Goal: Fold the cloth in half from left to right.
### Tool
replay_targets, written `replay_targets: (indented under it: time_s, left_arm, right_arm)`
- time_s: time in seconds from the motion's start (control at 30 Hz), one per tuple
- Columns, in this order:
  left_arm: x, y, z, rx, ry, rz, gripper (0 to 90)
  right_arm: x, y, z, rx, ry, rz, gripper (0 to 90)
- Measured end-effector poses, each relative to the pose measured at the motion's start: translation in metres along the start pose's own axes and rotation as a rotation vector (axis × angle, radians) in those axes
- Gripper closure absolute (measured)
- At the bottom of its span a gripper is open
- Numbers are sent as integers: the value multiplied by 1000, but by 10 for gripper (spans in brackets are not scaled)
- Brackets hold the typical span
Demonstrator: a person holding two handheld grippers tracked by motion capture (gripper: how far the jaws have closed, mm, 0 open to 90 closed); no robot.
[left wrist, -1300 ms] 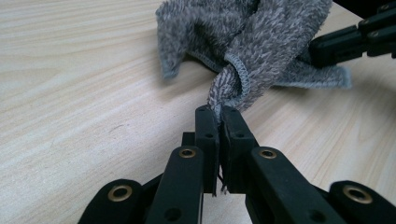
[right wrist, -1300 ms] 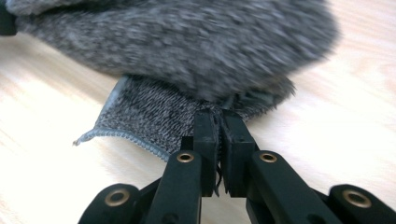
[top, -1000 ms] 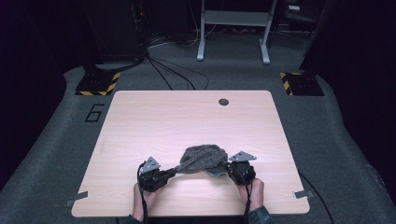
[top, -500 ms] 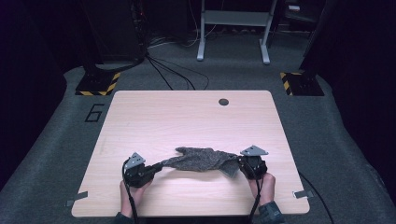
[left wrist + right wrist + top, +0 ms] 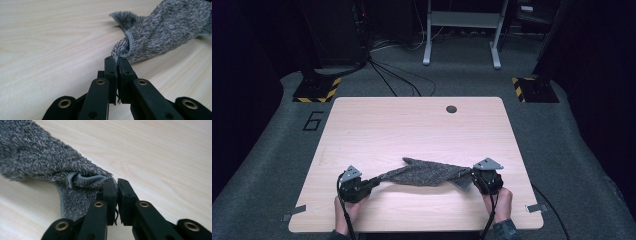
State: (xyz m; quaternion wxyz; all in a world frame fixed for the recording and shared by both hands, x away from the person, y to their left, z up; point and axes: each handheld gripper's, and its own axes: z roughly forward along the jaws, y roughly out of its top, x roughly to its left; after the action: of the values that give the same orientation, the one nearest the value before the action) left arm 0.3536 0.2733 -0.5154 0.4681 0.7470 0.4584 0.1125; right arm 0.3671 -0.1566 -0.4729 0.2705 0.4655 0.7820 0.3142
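The left claw (image 5: 117, 60) is clamped on the hemmed corner of a grey fuzzy cloth (image 5: 160, 32), its two black jaws pressed together with the cloth's edge pinched between the tips. In the high view this left claw (image 5: 374, 182) sits near the front left part of the surface (image 5: 412, 125), held by the person's left hand (image 5: 347, 210) coming in from the bottom edge.

The right claw (image 5: 117, 182) is likewise clamped on the cloth (image 5: 37, 157): a bunched, folded hem is caught between the jaw tips, with a narrow gap showing lower down between the jaws. In the high view the right claw (image 5: 473, 176) is near the front right, held by the right hand (image 5: 497, 202), with a grey three-cornered plate on top.

Between the two claws the cloth (image 5: 427, 174) is drawn out into a long band, running left to right across the front half of the pale wooden surface. Its middle is wider and rests on or just above the wood; I cannot tell which. A small flap hangs down just beside the right claw.

Farther out, a small dark round hole (image 5: 451, 109) sits near the far edge of the surface. Grey carpet floor (image 5: 272, 150) surrounds it, with cables (image 5: 397, 82) trailing beyond.
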Motion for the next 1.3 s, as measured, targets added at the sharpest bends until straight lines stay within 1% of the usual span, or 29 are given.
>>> replay_targets:
  time_s: [0.03,0.07,0.1,0.13,0.17,0.2,0.23,0.3,0.33,0.37,0.4,0.43,0.47,0.5,0.53,0.67,0.7,0.73,0.8,0.93,1.0,1.03,1.07,1.13,1.17,1.2,1.23,1.27,1.3]
  left_arm:
    - [0,-2,0,-3,2,-5,865]
    - [0,-2,-2,11,-14,-1,851]
    - [0,-2,-4,11,-20,-1,755]
    - [-1,0,-6,15,-27,-1,689]
    - [-1,2,-9,9,-25,-7,627]
    - [-1,5,-12,4,-29,-13,627]
    - [-2,10,-15,-6,-20,-11,576]
    - [-3,19,-19,-17,1,-8,415]
    - [-4,26,-19,-23,10,0,415]
    - [-5,36,-16,-15,12,16,352]
    - [-5,36,-16,-15,12,16,340]
    - [-7,43,-11,-13,19,29,334]
    - [-7,49,-7,1,17,39,334]
    - [-8,55,-1,9,19,44,327]
    - [-8,61,5,34,17,66,327]
    - [-16,81,35,95,2,98,320]
    - [-18,85,43,105,1,106,316]
    - [-20,89,50,124,3,127,316]
    - [-22,94,64,154,2,139,313]
    - [-21,97,88,211,9,138,309]
    - [-20,97,98,242,22,154,310]
    - [-20,95,107,276,39,166,314]
    - [-20,95,107,276,39,166,323]
    - [-20,93,113,288,48,163,347]
    - [-20,91,115,293,47,164,433]
    - [-20,91,116,292,51,171,433]
    - [-22,89,117,297,57,187,504]
    - [-22,89,117,297,57,187,556]
    - [-23,87,118,297,62,196,593]
  right_arm:
    - [0,-2,-1,-1,20,-2,835]
    - [-1,-5,-4,-29,38,7,820]
    - [-3,-7,-7,-39,48,0,799]
    - [-6,-10,-13,-57,76,19,738]
    - [-9,-10,-15,-65,84,30,724]
    - [-9,-10,-15,-65,84,30,724]
    - [-12,-10,-17,-66,89,32,694]
    - [-19,-9,-21,-71,98,64,620]
    - [-19,-9,-21,-71,98,64,620]
    - [-21,-8,-20,-46,112,81,580]
    - [-21,-8,-20,-46,112,81,580]
    - [-21,-8,-13,-22,118,82,537]
    - [-21,-8,-13,-22,118,82,537]
    - [-21,-8,-6,5,123,102,521]
    - [-21,-8,-6,5,123,102,521]
    - [-23,-7,8,34,139,132,510]
    - [-20,-5,15,58,153,137,507]
    - [-20,-5,15,58,153,137,507]
    - [-13,-4,23,97,163,126,485]
    - [-9,-4,28,121,175,118,479]
    - [-7,-5,30,138,177,117,482]
    - [-6,-6,32,141,178,101,502]
    - [-5,-6,33,145,177,104,507]
    - [-4,-7,33,149,178,92,525]
    - [-2,-8,35,158,181,83,561]
    - [-2,-8,35,158,181,83,561]
    - [0,-9,37,161,184,80,624]
    - [0,-9,37,161,184,80,624]
    - [4,-9,38,165,187,69,677]
